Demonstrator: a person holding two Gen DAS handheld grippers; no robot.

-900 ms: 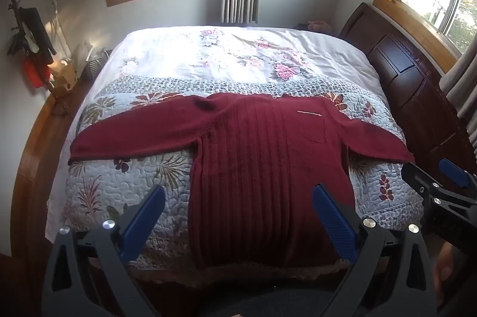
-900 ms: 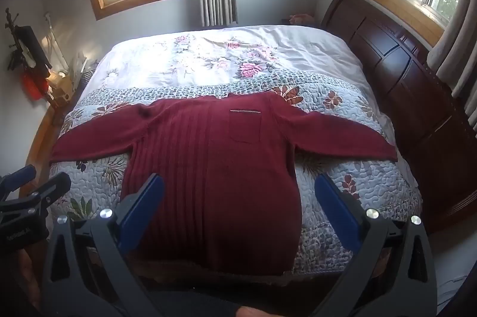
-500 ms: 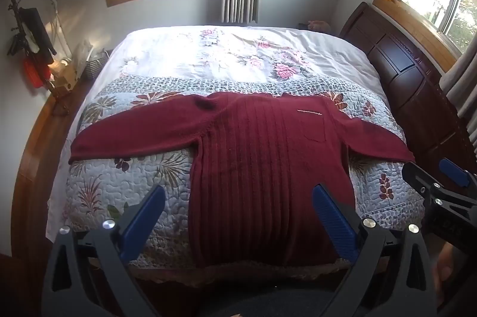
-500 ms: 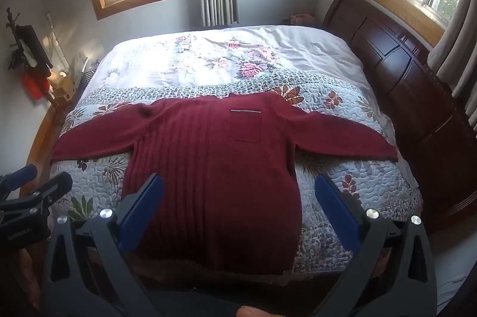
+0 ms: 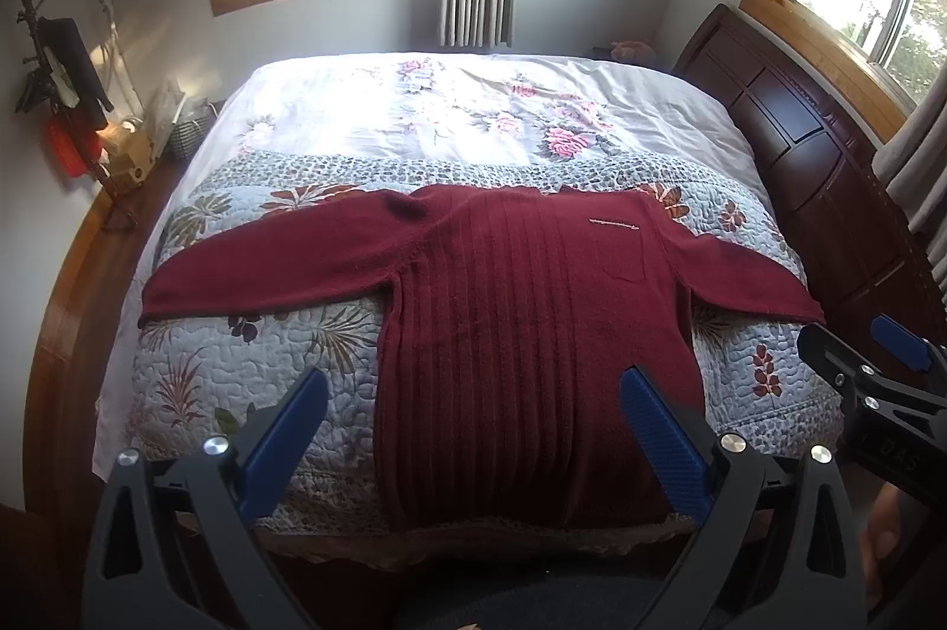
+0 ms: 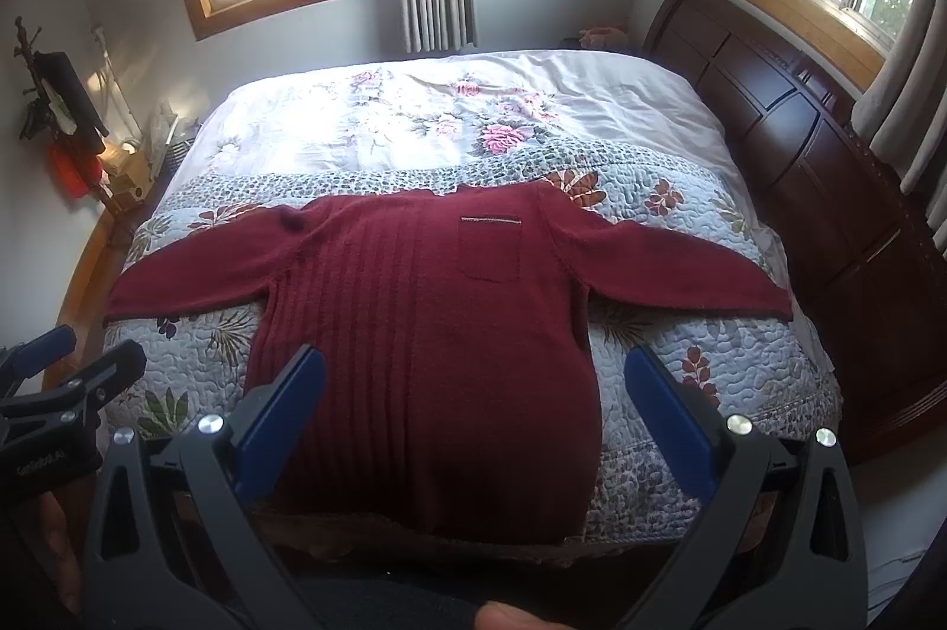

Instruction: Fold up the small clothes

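Note:
A dark red ribbed sweater (image 5: 521,310) (image 6: 438,322) lies flat on the bed, front up, both sleeves spread sideways and its hem at the bed's near edge. A small chest pocket (image 6: 490,248) shows on its right side. My left gripper (image 5: 473,393) hovers open above the hem, blue pads wide apart, holding nothing. My right gripper (image 6: 473,375) is open too, held above the lower body of the sweater. Each gripper shows at the edge of the other's view: the right gripper (image 5: 870,352) and the left gripper (image 6: 71,357).
The quilted floral bedspread (image 5: 248,363) covers the bed's near half, a flowered sheet (image 5: 450,109) the far half. A dark wooden headboard (image 5: 817,168) runs along the right. A cluttered bedside shelf (image 5: 124,144) sits at the left. Windows and a curtain stand behind.

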